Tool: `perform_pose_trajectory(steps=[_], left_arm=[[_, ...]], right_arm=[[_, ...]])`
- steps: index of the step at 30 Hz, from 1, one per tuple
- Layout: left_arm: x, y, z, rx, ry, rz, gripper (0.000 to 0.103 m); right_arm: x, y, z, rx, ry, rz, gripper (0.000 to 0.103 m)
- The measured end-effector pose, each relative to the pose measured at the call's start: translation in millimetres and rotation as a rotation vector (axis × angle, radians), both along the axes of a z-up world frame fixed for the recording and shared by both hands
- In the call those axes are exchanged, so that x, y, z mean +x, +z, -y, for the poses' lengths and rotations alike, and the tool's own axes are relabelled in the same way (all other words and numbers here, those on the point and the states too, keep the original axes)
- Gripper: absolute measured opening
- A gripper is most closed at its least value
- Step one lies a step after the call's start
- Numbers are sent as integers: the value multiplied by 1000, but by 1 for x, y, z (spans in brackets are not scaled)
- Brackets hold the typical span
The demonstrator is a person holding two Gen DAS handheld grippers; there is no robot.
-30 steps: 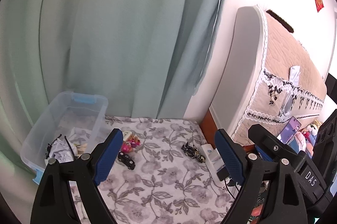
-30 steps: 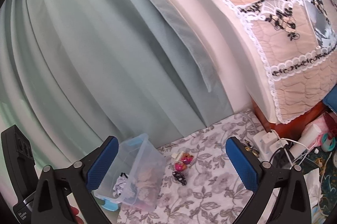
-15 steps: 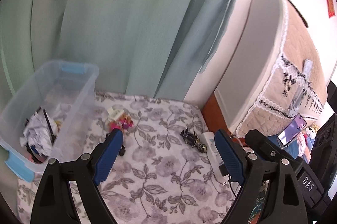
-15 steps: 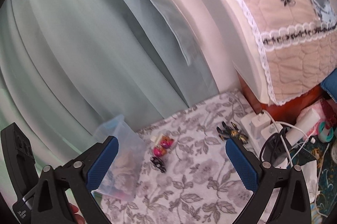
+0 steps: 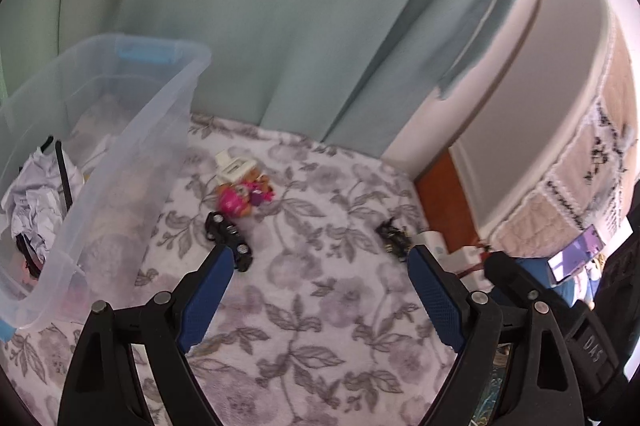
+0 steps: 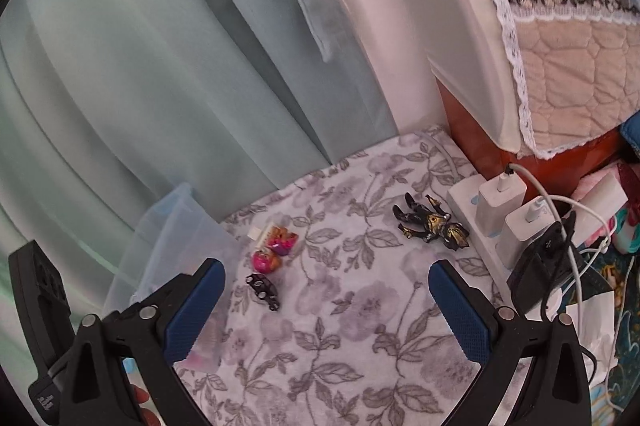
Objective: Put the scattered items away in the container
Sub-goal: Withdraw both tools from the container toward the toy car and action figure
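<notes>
1. Two grippers hang over a floral blanket (image 5: 320, 306), both with jaws spread wide and nothing between them: the left gripper (image 5: 318, 280) and the right gripper (image 6: 326, 292).
2. Far left stands the clear bin (image 5: 160, 130), its rim open, with crumpled paper (image 5: 30, 194) and other bits already inside.
3. Just right of the bin lie the loose toys: a white piece (image 5: 234, 166), touching it a pink toy (image 5: 236, 202), and near that a black car (image 5: 228, 240). The car sits just beyond the left gripper's left fingertip.
4. Farther right, well apart from those, a black-and-gold figure (image 6: 430, 226) lies just beside a white power strip (image 6: 476, 222) with chargers and cables.
5. The step in hand looks like the approach for a first pick. I'd say the car is the left gripper's nearest target: line the pads across its narrow sides, come down until they straddle it, then close. It may roll on the soft blanket, so a square, gentle close seems wise.
6. The figure suits the right gripper. Its limbs stick out, so gripping the torso seems safest, and the fingers should keep clear of the cables beside it.
7. Writing: "DAS" shows in white on the black body at the left view's right edge (image 5: 590, 348). A label on the black body at the right view's lower left is too small to read.
</notes>
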State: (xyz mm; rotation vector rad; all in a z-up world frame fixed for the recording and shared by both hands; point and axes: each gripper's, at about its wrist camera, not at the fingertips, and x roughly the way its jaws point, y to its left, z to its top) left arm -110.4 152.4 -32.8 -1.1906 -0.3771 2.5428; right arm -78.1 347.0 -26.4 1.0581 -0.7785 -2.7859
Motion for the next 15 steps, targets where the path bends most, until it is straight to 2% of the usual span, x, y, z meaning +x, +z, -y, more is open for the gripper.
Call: perform_pose_trajectory(steps=[6, 15], left_arm=[[-16, -24, 8, -23, 49, 44, 89], [-38, -53, 6, -79, 86, 88, 89]], right_arm=[[-19, -18, 0, 21, -9, 50, 103], [-46, -38, 4, 76, 7, 101, 93]])
